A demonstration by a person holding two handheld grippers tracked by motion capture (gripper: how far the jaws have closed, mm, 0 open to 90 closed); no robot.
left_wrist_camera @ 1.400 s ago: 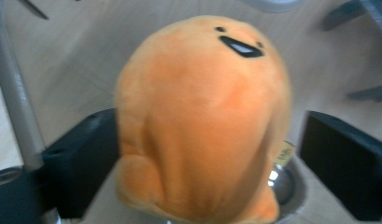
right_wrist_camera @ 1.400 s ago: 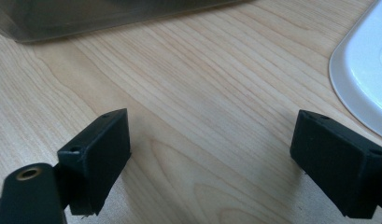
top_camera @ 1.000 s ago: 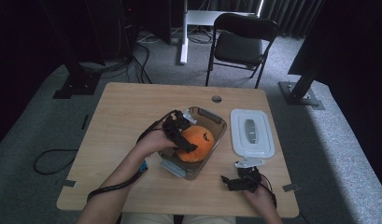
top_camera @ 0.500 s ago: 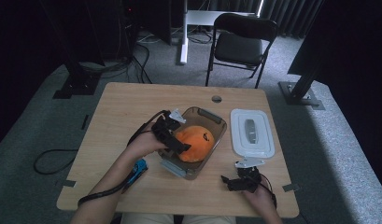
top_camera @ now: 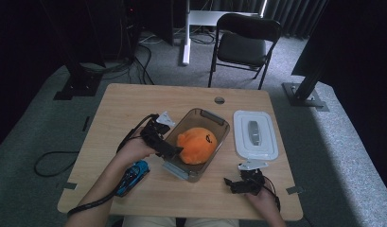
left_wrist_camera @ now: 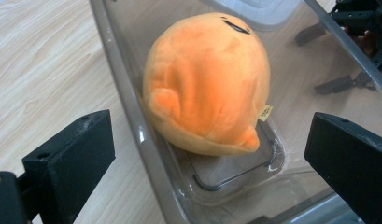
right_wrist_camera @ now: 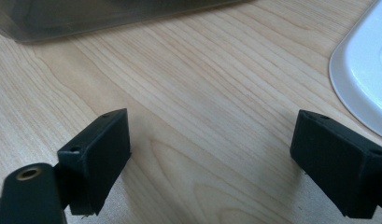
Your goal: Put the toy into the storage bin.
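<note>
Orange plush toy (left_wrist_camera: pixel 209 81), probably light and soft, best pinched across its rounded body, lies inside the clear container (top_camera: pixel 217 122) on the surface (top_camera: pixel 129 101); left claw (top_camera: pixel 170 150) and right claw (top_camera: pixel 232 184) both gape wide, empty.

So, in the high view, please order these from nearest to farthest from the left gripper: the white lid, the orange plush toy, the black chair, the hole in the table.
Measured from the left gripper:
1. Orange plush toy, in the clear container just to its right.
2. Hole in the table, near the far edge.
3. White lid, flat on the table's right side.
4. Black chair, on the floor beyond the table.
</note>
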